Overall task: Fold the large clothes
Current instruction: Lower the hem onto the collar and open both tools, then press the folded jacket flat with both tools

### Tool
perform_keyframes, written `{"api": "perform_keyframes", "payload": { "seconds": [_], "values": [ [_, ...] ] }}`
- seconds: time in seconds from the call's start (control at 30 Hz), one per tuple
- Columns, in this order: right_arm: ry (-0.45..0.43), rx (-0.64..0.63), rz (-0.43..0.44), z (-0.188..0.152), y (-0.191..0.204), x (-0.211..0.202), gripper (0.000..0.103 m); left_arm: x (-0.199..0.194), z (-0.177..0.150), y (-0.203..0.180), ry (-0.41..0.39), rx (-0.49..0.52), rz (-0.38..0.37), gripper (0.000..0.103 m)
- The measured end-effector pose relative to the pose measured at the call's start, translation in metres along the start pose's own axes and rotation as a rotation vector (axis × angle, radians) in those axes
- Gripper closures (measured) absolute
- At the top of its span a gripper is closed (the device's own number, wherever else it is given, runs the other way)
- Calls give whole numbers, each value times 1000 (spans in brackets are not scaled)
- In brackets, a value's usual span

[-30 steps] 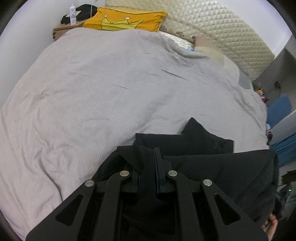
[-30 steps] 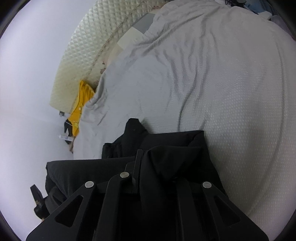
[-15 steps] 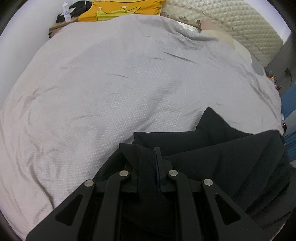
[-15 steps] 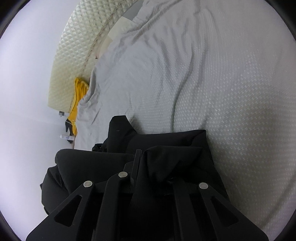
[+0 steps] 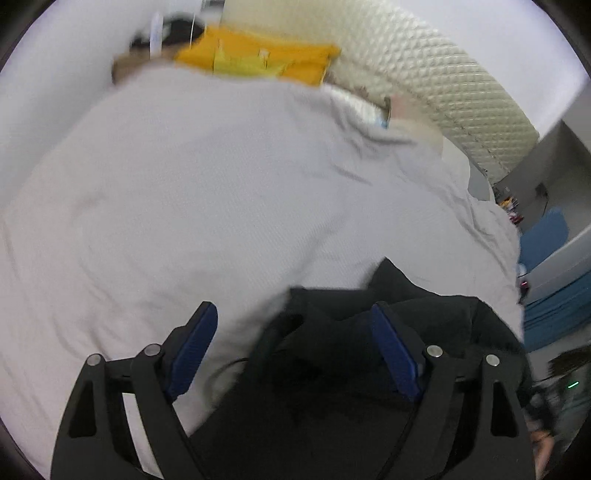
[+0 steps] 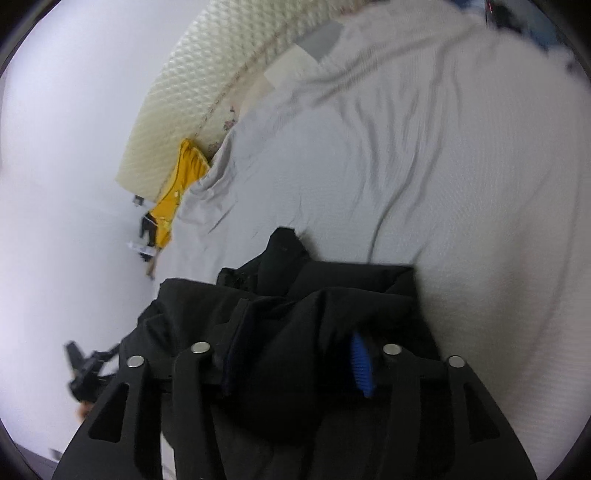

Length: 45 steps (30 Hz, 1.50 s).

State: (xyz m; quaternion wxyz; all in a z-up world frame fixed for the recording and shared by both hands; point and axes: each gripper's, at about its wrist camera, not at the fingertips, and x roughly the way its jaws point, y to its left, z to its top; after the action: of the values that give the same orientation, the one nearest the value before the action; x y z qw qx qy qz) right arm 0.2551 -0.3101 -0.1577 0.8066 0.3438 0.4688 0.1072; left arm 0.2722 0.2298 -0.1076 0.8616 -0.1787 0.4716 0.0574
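Observation:
A large black garment [image 5: 332, 369] lies bunched on the grey bedcover [image 5: 221, 203] at the near edge of the bed. My left gripper [image 5: 291, 325] is open, its blue pads [image 5: 395, 354] spread wide over the garment's left part, which lies loose between them. In the right wrist view the same black garment [image 6: 314, 295] is heaped over my right gripper [image 6: 299, 332]. Its fingers stand partly apart with cloth draped between them, and a blue pad [image 6: 360, 363] shows. Whether it still pinches the cloth is hidden.
A yellow pillow [image 5: 255, 59] and a quilted cream headboard [image 5: 424, 74] stand at the bed's far end. A bottle [image 5: 155, 31] and dark items sit at the far left. Blue furniture [image 5: 546, 243] stands beyond the bed's right side. The picture is blurred by motion.
My left gripper has opened and let go of the black garment, which now rests on the bed. My right gripper's fingers have spread apart. Both views have tilted up.

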Motion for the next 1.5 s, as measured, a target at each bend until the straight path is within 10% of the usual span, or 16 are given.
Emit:
{"api": "perform_keyframes", "payload": {
  "seconds": [0.1, 0.3, 0.67, 1.5],
  "values": [
    [-173, -160, -169, -9, 33, -40, 17, -33, -19, -22, -101, 136, -23, 18],
    [-372, -347, -199, -49, 95, -72, 11, -58, -69, -89, -263, 352, -57, 18],
    [-275, -484, -236, -94, 105, 44, 7, 50, -118, -162, -227, 565, 27, 18],
    [-191, -469, -247, -51, 78, 141, 0, 128, -83, -164, -190, 463, 16, 11]
  ]
}}
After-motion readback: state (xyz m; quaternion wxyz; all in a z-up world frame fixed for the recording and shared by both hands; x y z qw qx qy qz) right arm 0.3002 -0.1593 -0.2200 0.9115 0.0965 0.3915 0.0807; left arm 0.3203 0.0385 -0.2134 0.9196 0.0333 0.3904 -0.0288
